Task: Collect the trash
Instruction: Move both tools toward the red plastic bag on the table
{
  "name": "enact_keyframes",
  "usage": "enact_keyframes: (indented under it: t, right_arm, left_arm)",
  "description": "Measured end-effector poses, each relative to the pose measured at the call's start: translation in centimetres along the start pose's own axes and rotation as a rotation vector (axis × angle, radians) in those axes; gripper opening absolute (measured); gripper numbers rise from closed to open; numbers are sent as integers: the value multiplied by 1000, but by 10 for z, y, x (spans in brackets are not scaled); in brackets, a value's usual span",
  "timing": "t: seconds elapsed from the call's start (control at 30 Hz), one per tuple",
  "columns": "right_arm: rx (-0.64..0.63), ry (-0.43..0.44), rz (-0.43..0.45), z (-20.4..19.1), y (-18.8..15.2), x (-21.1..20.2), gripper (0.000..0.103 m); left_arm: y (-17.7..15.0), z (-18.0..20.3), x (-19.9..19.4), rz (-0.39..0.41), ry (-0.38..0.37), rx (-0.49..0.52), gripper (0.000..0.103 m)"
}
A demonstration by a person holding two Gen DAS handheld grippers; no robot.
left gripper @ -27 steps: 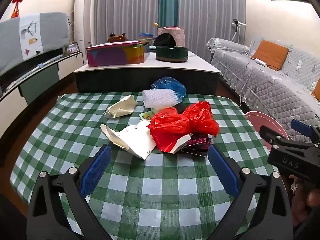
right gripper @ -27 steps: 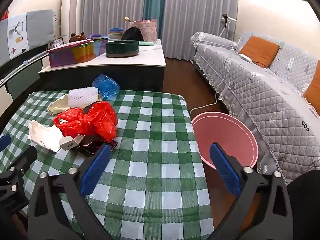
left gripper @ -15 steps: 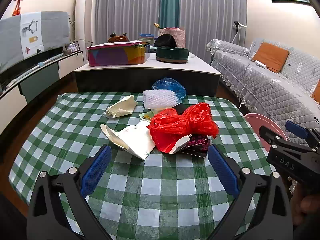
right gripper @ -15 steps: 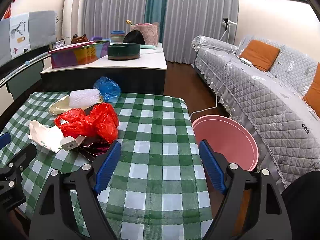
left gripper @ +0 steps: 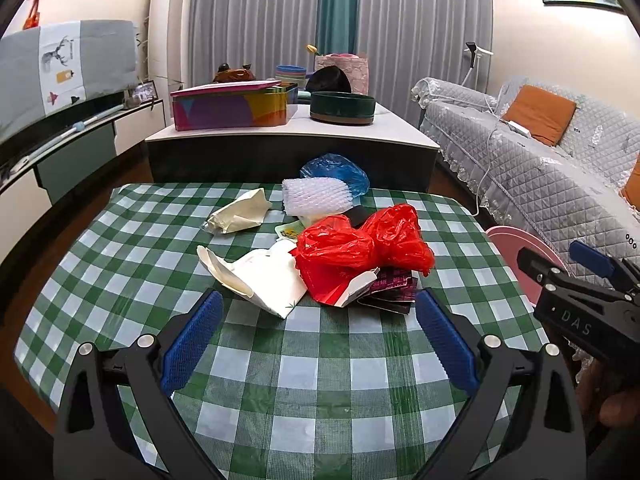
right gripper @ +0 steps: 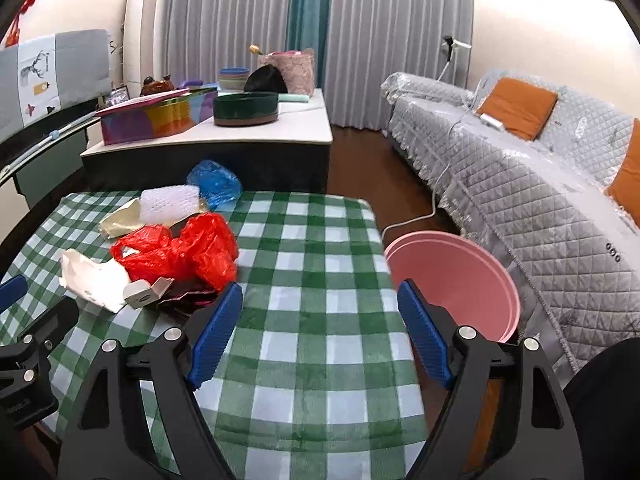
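A pile of trash lies mid-table: a red plastic bag [left gripper: 360, 248] [right gripper: 188, 252], white paper [left gripper: 264, 276], a small carton [left gripper: 358, 286], dark wrappers [left gripper: 390, 290], a cream bag [left gripper: 240, 216], white bubble wrap [left gripper: 316, 196] and a blue bag [left gripper: 336, 170]. My left gripper [left gripper: 318, 332] is open and empty, just short of the pile. My right gripper [right gripper: 320, 328] is open and empty over the table's right side, between the pile and a pink bin [right gripper: 456, 280] beside the table.
The green checked table [left gripper: 320, 380] ends at its right edge next to the pink bin [left gripper: 520, 248]. A low cabinet [left gripper: 288, 136] with tins stands behind. A grey sofa [right gripper: 540, 168] runs along the right, with a cable on the floor.
My right gripper's jaws have narrowed somewhat and it has shifted slightly forward. My left gripper has barely moved. The trash has not moved.
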State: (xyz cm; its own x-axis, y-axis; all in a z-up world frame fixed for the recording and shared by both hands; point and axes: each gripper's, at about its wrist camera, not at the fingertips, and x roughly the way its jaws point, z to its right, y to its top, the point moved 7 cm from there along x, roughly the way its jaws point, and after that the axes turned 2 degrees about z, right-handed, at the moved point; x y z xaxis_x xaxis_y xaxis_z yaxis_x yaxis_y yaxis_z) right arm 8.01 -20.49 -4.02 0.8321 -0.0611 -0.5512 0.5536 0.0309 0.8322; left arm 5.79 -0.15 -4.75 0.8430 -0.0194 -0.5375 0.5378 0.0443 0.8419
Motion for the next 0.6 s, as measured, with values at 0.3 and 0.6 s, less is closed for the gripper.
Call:
enact_keyframes:
  t: [0.3,0.6]
  right_arm:
    - [-8,0,-10,-1,-1,0,78]
    - [-6,-2,-10,1,-1,-1,78]
  left_arm:
    - [0,0,-1,3,-1,1,94]
    - [0,1,-1,4,-3,0,94]
